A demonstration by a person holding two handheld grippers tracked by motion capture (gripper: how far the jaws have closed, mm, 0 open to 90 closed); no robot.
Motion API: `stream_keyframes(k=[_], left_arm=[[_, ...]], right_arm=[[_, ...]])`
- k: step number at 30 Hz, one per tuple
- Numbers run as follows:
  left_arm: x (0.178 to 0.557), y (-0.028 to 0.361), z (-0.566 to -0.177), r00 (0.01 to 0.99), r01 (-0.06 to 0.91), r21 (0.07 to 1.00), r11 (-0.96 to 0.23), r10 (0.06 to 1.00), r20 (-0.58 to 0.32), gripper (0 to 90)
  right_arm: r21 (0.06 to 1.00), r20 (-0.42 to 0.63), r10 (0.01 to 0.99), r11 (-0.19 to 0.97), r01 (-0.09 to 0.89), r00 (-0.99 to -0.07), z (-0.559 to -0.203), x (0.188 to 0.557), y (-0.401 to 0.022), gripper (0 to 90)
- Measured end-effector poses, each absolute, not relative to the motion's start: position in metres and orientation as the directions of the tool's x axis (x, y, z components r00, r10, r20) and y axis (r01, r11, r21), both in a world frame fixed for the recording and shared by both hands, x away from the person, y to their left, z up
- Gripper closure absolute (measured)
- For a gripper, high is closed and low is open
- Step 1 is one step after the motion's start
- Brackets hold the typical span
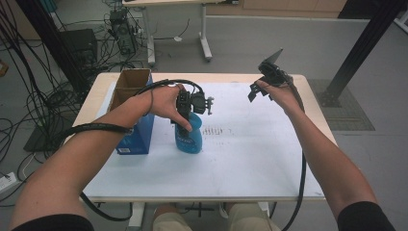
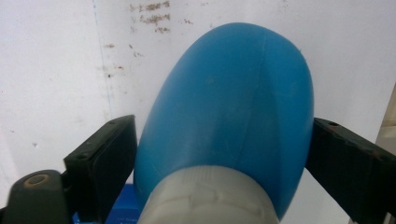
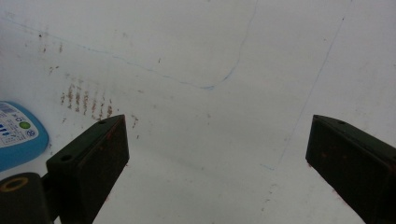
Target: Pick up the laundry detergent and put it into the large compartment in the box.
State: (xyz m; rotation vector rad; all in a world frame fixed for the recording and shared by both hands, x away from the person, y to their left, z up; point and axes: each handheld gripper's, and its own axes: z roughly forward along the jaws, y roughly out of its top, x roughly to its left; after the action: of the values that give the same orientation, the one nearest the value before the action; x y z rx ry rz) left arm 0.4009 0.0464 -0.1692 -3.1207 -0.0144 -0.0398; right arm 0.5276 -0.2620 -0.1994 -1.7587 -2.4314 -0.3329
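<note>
I see the blue bottle upright left of centre on the white tabletop, beside a blue box. My left claw brackets its shoulder, contact unclear. My right claw hovers wide at the far right.

both forearms reach forward from below. the left claw points downward, its jaws closed against something between them. the right claw is held higher, off to the right, jaws spread wide apart.
</note>
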Motion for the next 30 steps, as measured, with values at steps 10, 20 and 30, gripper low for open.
stream_keyframes(k=[10,20,30], left_arm=[[0.3998,0.0439,-0.1721,0.999,-0.014,-0.029,-0.999,-0.015,0.034,23.7],[0.3998,0.0415,-0.171,0.999,-0.033,-0.039,-0.999,-0.035,0.039,33.1],[0.3999,0.0389,-0.1708,0.998,-0.047,-0.052,-0.998,-0.049,0.037,34.5]], right_arm=[[0.102,0.228,0.921,0.299,0.949,-0.315,-0.2,0.5283,-0.2643,5.9],[0.101,0.231,0.92,0.3,0.949,-0.315,-0.2015,0.5293,-0.2653,5.9],[0.098,0.234,0.92,0.299,0.949,-0.314,-0.2024,0.5288,-0.2655,5.9]])
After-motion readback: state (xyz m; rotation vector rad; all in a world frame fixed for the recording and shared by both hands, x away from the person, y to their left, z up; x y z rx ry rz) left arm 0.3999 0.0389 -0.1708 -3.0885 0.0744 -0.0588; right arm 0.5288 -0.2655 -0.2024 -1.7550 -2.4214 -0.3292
